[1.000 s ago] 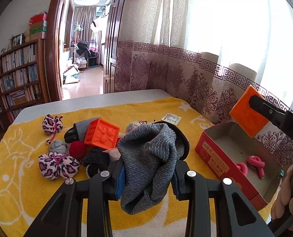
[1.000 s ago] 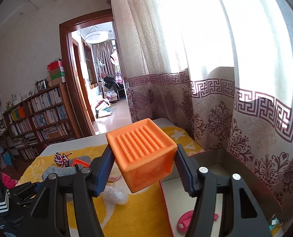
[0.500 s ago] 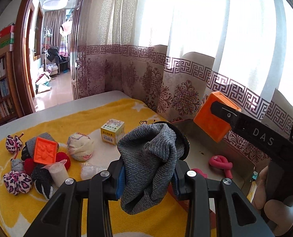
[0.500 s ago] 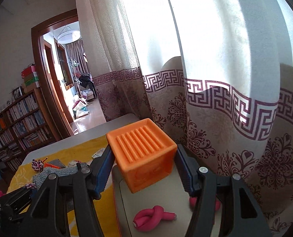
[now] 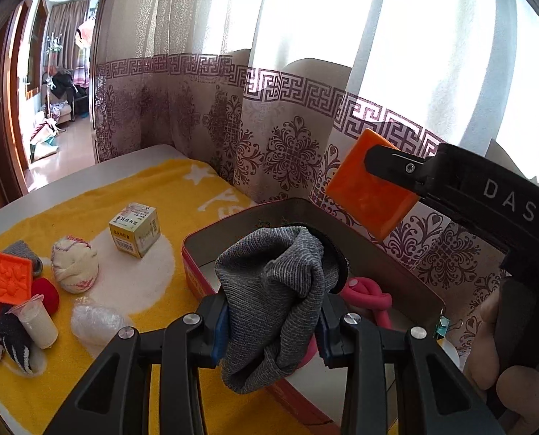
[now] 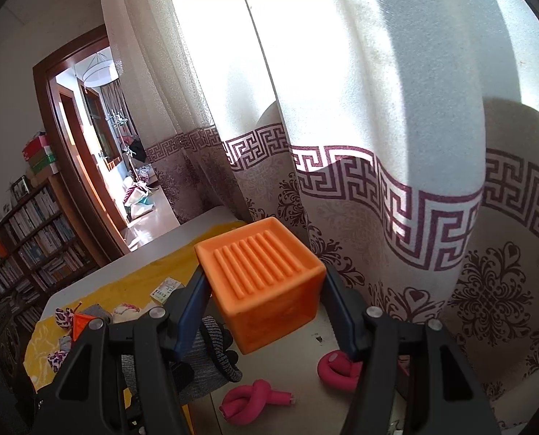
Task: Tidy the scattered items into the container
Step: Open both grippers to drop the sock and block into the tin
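Reading "DAS", right gripper [image 5: 369, 175] clamps orange cube [image 6: 266, 282]; left gripper [image 5: 271, 320] clamps grey sock [image 5: 273, 301].

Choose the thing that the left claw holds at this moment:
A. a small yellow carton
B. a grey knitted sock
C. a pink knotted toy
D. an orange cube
B: in the left wrist view the left claw is shut on the grey sock above the red box; the orange cube sits in the right claw, the pink toy lies inside the box, and the carton stands on the yellow cloth.
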{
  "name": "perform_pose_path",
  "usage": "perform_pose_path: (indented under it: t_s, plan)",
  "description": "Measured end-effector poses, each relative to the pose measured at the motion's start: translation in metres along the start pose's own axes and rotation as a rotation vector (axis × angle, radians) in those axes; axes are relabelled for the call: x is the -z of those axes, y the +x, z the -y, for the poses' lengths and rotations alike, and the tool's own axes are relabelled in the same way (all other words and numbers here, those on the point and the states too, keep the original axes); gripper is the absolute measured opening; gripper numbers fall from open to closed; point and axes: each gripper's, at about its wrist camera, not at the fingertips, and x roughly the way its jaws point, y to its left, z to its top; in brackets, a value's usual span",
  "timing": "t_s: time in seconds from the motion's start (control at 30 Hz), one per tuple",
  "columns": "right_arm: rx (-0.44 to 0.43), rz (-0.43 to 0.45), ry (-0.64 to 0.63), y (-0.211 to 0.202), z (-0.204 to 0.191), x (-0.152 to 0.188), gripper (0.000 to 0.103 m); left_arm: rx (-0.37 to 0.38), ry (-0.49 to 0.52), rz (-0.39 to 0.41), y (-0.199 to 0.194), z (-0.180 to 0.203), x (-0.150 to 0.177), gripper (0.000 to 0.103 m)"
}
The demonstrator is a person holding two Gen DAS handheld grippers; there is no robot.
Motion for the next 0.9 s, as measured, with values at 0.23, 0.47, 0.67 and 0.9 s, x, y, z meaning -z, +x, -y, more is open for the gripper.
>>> perform_pose_path:
  t_s: [0.23, 0.47, 0.67, 0.9]
  plan:
    - [0.011, -0.012, 0.025, 0.006, 0.001, -0.001, 0.067, 0.007, -0.007, -0.017, 0.005, 0.004, -0.001, 0.05]
    - [0.013, 0.025, 0.052, -0.004, 0.004, -0.003, 0.078, 0.021, -0.07, 0.013, -0.003, -0.009, 0.001, 0.085]
    - [0.003, 0.02, 0.047, -0.004, 0.0, 0.001, 0.078, 0.01, -0.084, 0.031, -0.013, -0.018, 0.003, 0.085]
    - [-0.009, -0.007, 0.037, 0.005, -0.008, 0.008, 0.079, -0.033, -0.147, 0.029, -0.018, -0.051, 0.015, 0.085]
